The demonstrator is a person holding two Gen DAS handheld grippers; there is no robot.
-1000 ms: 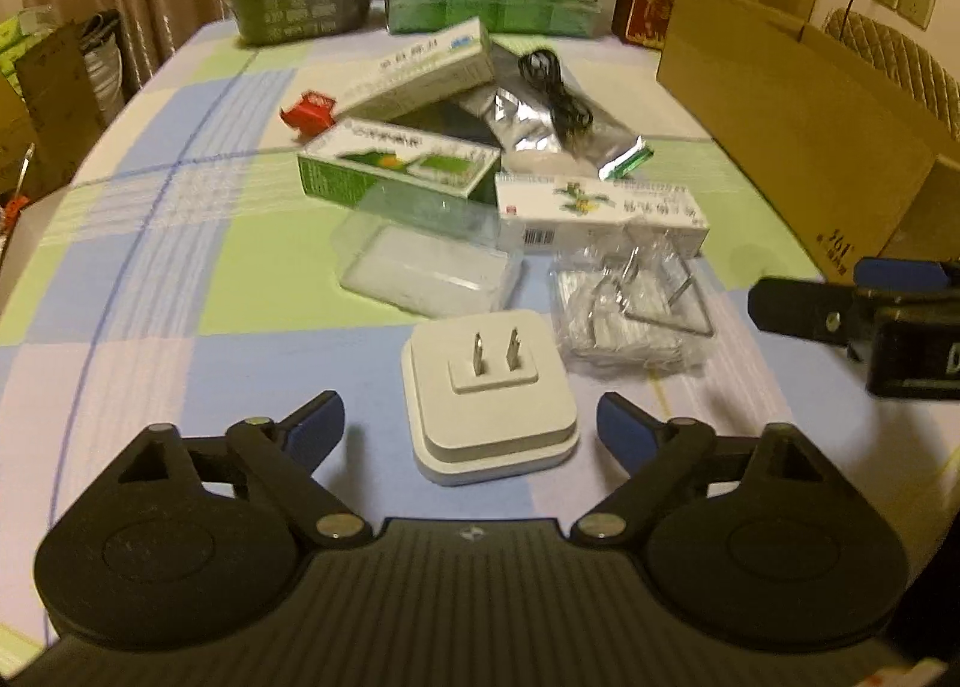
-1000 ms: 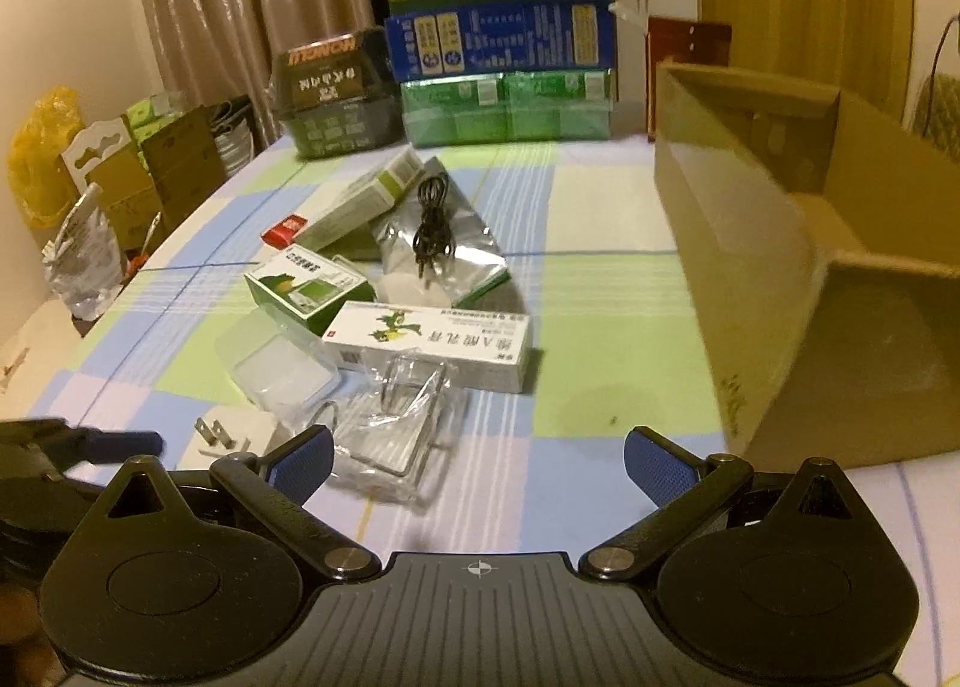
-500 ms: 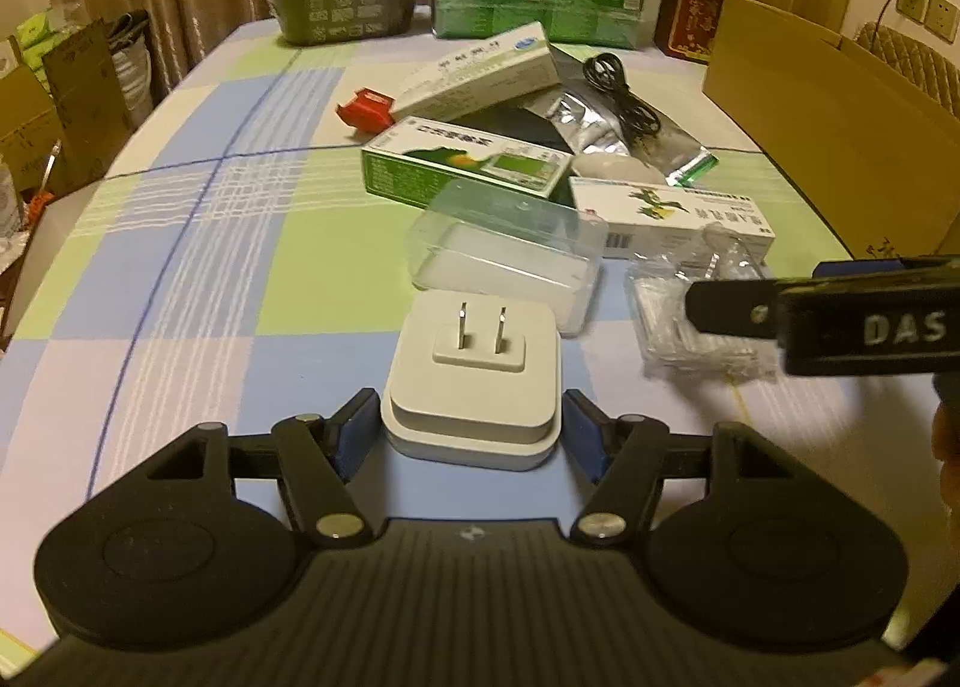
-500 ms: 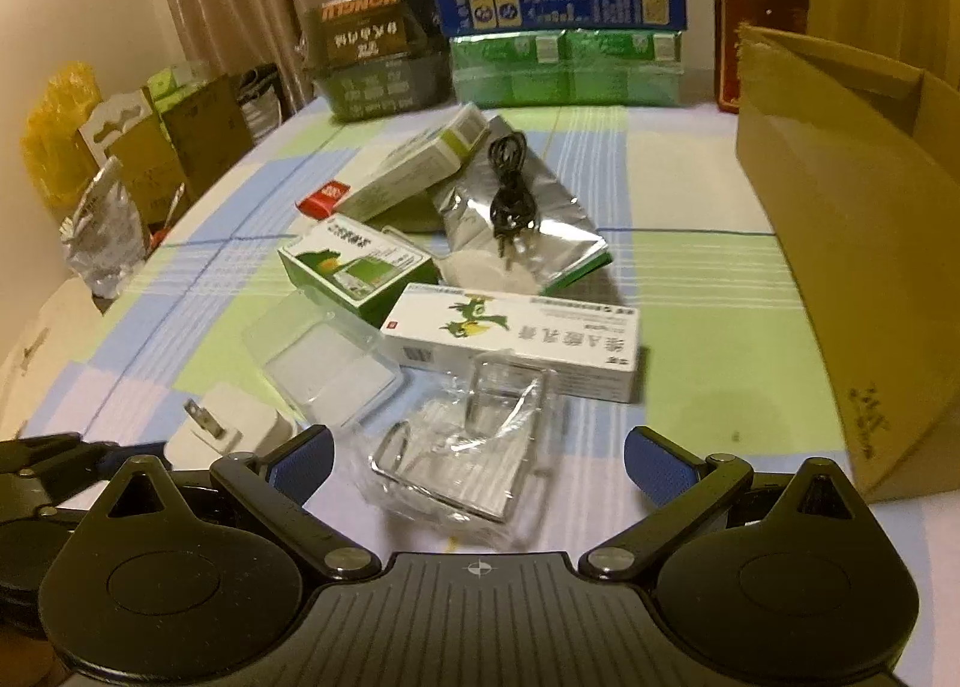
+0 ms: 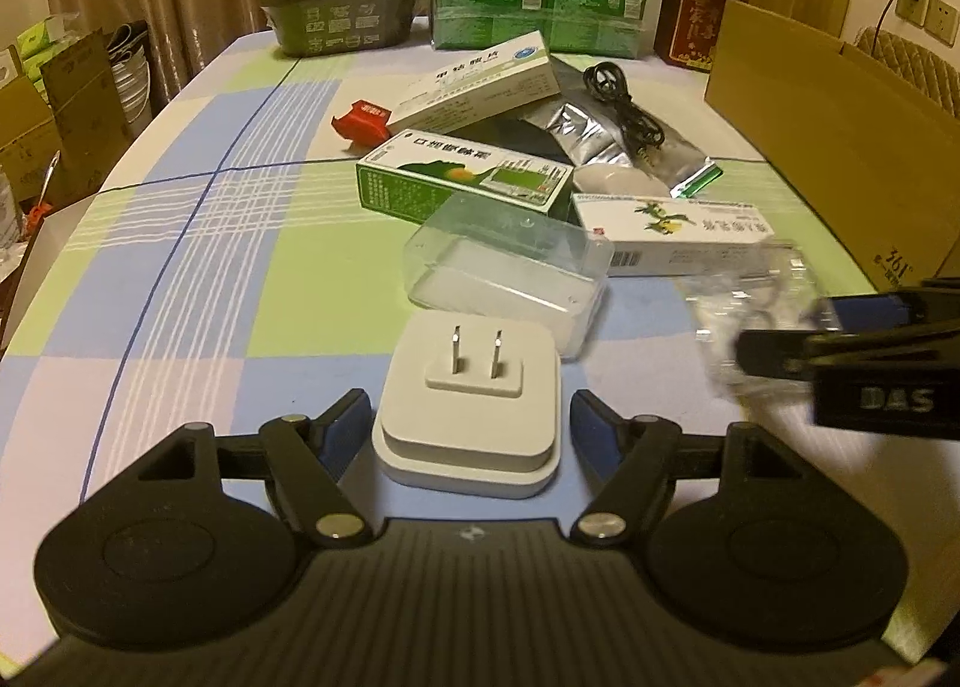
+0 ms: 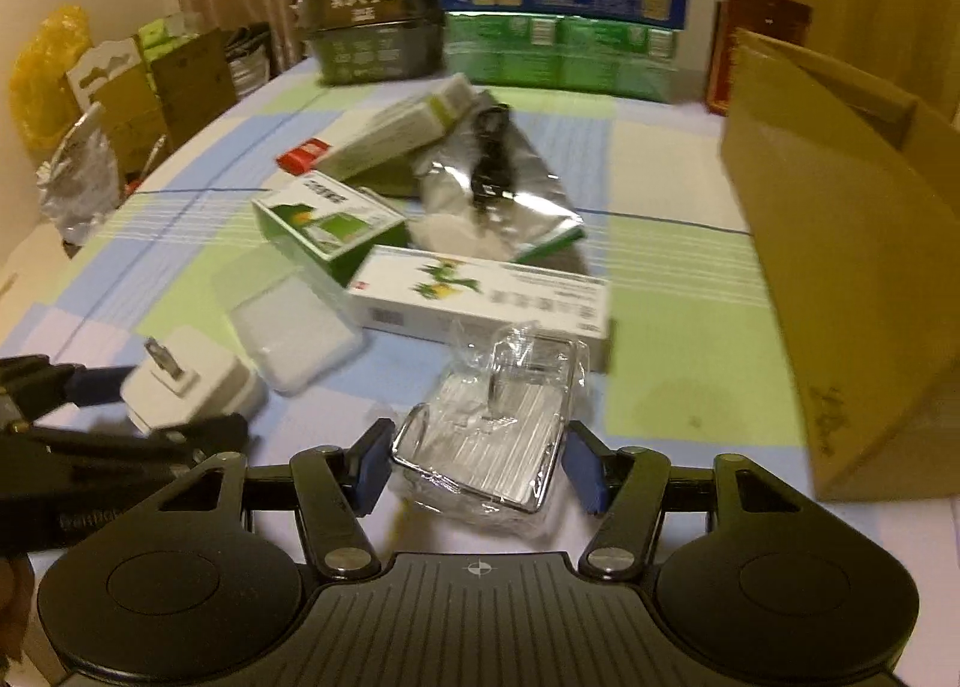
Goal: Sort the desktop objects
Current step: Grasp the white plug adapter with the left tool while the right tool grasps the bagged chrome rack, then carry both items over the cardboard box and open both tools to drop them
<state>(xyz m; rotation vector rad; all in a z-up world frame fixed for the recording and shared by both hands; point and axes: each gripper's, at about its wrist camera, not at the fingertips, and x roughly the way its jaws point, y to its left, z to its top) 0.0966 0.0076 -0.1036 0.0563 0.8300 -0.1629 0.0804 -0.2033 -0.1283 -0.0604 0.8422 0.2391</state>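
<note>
Checked tablecloth (image 5: 180,243) strewn with boxes beside an open brown cardboard carton (image 6: 852,267).
Left gripper (image 5: 467,423) brackets a white square plug adapter (image 5: 468,417); right gripper (image 6: 474,462) brackets a plastic-wrapped wire rack (image 6: 498,417); contact unclear for both.

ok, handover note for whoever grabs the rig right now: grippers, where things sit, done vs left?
Left gripper: fingers either side of the white plug adapter, seemingly touching; grip unconfirmed.
Right gripper: fingers flank the bagged wire rack with small gaps; not clamped.
Both items sit on the checked tablecloth.
Unsorted in the pile: clear plastic case, green medicine box, white box with flower print, long white box, foil pouch with black cable, small red item.
Cardboard box stands open on the right; interior mostly hidden.
Done: nothing visibly sorted.
</note>
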